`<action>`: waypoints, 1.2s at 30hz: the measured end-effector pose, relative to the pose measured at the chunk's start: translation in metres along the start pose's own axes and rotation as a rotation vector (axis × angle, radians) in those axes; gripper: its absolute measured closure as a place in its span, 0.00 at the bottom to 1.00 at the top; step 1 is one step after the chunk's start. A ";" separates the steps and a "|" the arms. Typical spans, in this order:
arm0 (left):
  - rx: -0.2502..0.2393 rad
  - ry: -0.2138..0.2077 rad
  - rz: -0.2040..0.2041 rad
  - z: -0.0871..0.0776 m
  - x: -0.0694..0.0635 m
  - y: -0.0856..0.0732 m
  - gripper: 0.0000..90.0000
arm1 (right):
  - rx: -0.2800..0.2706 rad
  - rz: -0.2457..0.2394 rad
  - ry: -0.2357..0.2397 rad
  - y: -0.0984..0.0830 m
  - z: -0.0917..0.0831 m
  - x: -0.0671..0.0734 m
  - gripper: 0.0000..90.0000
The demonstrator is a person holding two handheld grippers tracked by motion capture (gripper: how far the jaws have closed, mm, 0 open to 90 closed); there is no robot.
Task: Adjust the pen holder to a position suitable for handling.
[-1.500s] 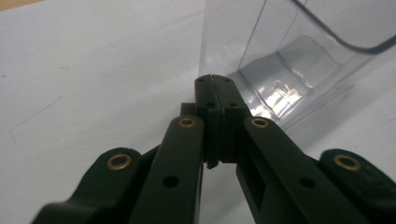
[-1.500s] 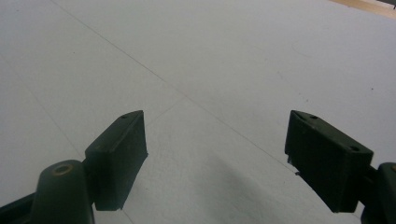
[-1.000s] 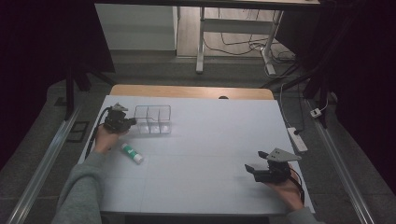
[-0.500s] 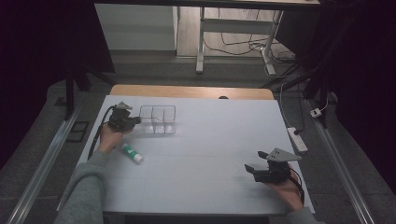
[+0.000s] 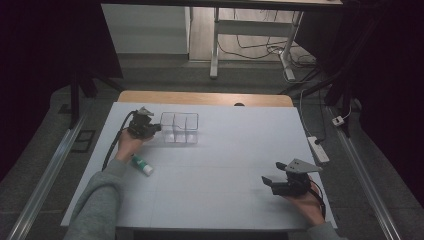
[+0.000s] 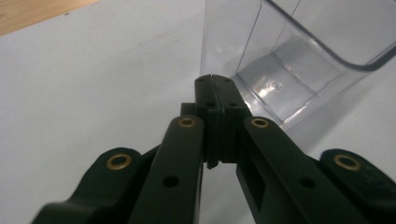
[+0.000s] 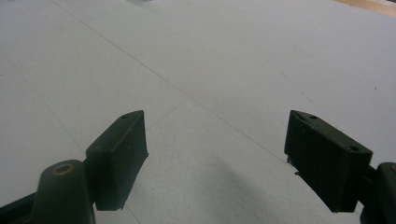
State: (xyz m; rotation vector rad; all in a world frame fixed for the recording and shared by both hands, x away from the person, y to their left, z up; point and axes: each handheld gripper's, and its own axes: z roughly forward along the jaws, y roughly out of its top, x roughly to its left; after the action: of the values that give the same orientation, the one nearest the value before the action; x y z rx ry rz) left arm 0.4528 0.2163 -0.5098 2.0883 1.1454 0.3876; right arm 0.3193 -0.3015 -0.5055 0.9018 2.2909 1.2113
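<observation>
The left hand-held gripper (image 6: 215, 84), jaws pressed together and empty, touches the clear divided organiser (image 5: 180, 127) at the worktop's (image 5: 220, 165) far left; the right hand-held gripper (image 7: 215, 161) rests spread wide

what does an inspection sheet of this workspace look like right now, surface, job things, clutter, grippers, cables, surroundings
surface: white table top, bare in the middle, wooden strip along its far edge.
job's things: clear compartment box upright at far left; its wall stands just beyond the left jaws.
clutter: white glue stick with green cap lying near the left forearm.
grippers: left gripper shut on nothing, at the box's left end; right gripper open, empty, low over the near right of the table.
cables: black cable trails from the left gripper; power strip off the table's right edge.
surroundings: dark room, desk legs and floor wires behind.
</observation>
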 end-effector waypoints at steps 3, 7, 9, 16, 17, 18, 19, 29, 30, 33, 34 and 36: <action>0.008 -0.007 0.020 0.003 -0.006 0.003 0.98 | 0.007 -0.002 0.000 0.000 0.000 0.000 0.23; 0.013 -0.015 0.031 0.006 -0.013 0.006 0.98 | 0.010 -0.005 -0.004 0.000 0.000 0.001 0.23; 0.012 -0.017 0.036 0.007 -0.015 0.007 0.98 | 0.010 -0.005 -0.004 0.000 0.000 0.001 0.23; 0.016 -0.028 0.053 0.012 -0.022 0.012 0.98 | 0.020 -0.006 -0.009 0.000 0.001 0.001 0.23; 0.015 -0.029 0.052 0.013 -0.023 0.013 0.98 | 0.021 -0.006 -0.010 0.000 0.001 0.001 0.23; 0.017 -0.030 0.056 0.014 -0.024 0.014 0.98 | 0.022 -0.007 -0.010 0.000 0.001 0.001 0.23; 0.018 -0.034 0.056 0.014 -0.026 0.014 0.98 | 0.022 -0.007 -0.010 0.000 0.001 0.001 0.23; 0.024 -0.061 0.096 0.024 -0.040 0.023 0.98 | 0.022 -0.008 -0.010 0.000 0.001 0.001 0.23; 0.023 -0.063 0.096 0.025 -0.042 0.024 0.98 | 0.022 -0.008 -0.009 0.000 0.001 0.001 0.23; 0.028 -0.076 0.099 0.027 -0.047 0.027 0.98 | 0.017 -0.008 0.002 0.000 0.001 0.001 0.23; 0.033 -0.077 0.111 0.028 -0.048 0.028 0.98 | 0.018 -0.008 0.002 0.000 0.001 0.001 0.23; 0.033 -0.080 0.124 0.030 -0.052 0.030 0.98 | 0.022 -0.009 -0.006 0.000 0.000 0.001 0.23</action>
State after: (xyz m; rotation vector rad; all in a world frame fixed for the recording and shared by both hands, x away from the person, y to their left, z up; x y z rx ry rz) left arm 0.4583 0.1499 -0.5058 2.1906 0.9850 0.3416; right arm 0.3189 -0.3007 -0.5058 0.9005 2.3057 1.1805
